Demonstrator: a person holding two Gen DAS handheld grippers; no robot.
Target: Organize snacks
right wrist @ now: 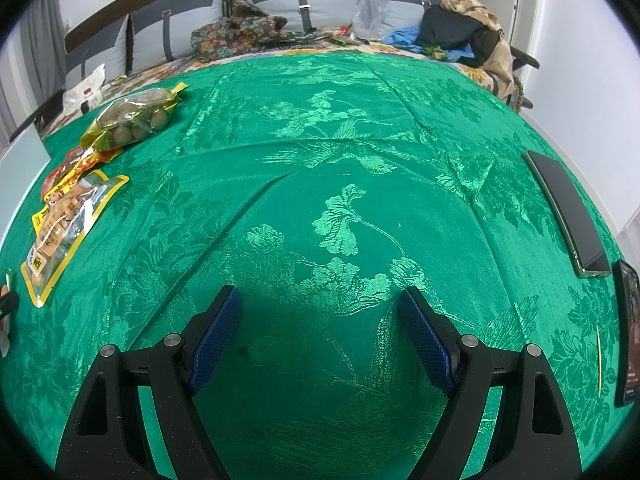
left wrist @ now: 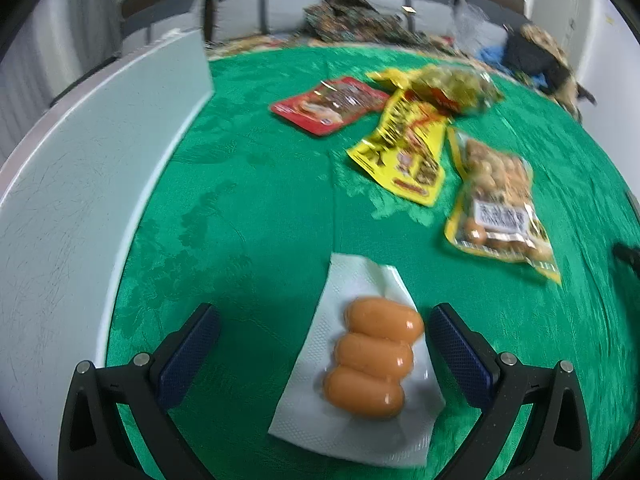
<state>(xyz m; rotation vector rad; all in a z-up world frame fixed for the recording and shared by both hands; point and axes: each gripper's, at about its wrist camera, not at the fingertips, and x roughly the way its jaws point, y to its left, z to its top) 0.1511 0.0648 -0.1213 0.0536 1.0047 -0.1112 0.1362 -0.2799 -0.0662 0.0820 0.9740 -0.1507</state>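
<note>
While the tools wait: both hang over the green cloth [right wrist: 360, 128] on the table, and neither holds anything.
Left tool [left wrist: 324, 344]: its jaws stand wide, with the sausage pack [left wrist: 374, 356] low between them but not touched.
Right tool [right wrist: 320, 340]: its jaws stand wide too, with only bare cloth under them.
Sausage pack: it lies on a white napkin [left wrist: 348, 432], close to the left tool.
Other snacks: they lie farther off in a loose bunch, the red pack [left wrist: 328, 106], the yellow pack [left wrist: 404, 152], the nut bag [left wrist: 498, 196] and the clear bag of round snacks [left wrist: 456, 86].
What could go wrong: I think the left tool could pinch the napkin along with the pack, because the napkin sits right under it.
Another worry: the pack looks smooth and shiny, so it may slip out if the jaws close on its edge.
Another worry: two packs overlap, so pulling one may drag the other.
Count: three sausages in one pack, five snack packs in all, one napkin, two tools.
Also there: one white board [left wrist: 100, 168] at the left side.
</note>
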